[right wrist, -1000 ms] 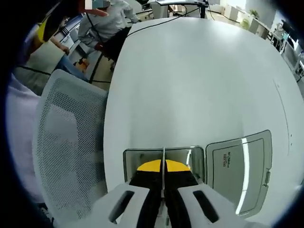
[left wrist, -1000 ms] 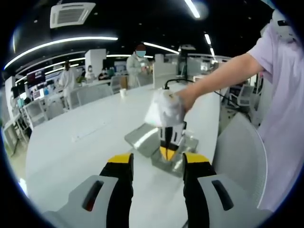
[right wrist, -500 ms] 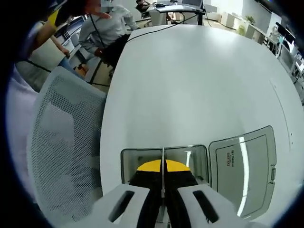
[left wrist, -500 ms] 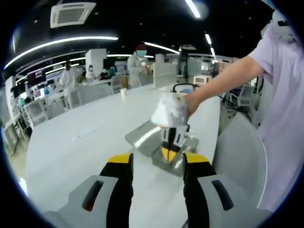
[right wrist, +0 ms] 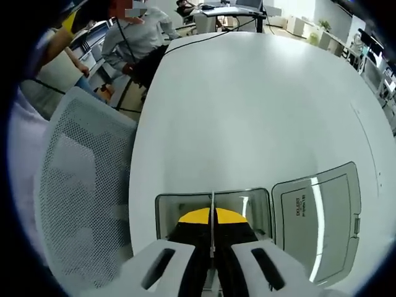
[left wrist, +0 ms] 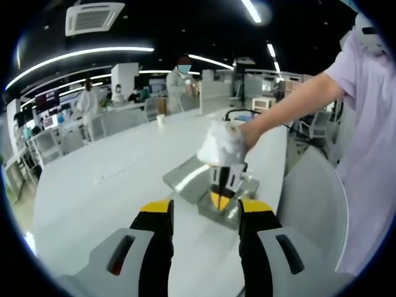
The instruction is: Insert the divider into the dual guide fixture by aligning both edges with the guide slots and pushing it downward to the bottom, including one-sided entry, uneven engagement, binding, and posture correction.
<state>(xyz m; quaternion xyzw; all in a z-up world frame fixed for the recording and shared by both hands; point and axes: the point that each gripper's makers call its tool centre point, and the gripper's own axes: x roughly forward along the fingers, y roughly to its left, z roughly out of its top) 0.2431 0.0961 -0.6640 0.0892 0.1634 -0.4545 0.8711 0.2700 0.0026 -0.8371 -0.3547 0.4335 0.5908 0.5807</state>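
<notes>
The right gripper points straight down, jaws pinched on the thin divider standing edge-on inside the clear fixture on the white table, while the left gripper waits low with jaws wide; the label on the open lid is too small to read

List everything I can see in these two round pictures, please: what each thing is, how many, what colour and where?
Table: one, white, under everything.
Fixture box: one, clear, on the table below the right gripper.
Lid: one, clear, lying flat beside the box.
Divider: one thin pale sheet, edge-on, pinched upright over the box.
Mesh chair: one, white, at the table's edge.
People: several, in the background.
Left gripper: fingers black with yellow tips, apart, holding nothing.
Right gripper: black and yellow fingers closed on the divider.
Person's arm: one, lilac sleeve, holding the right gripper.
</notes>
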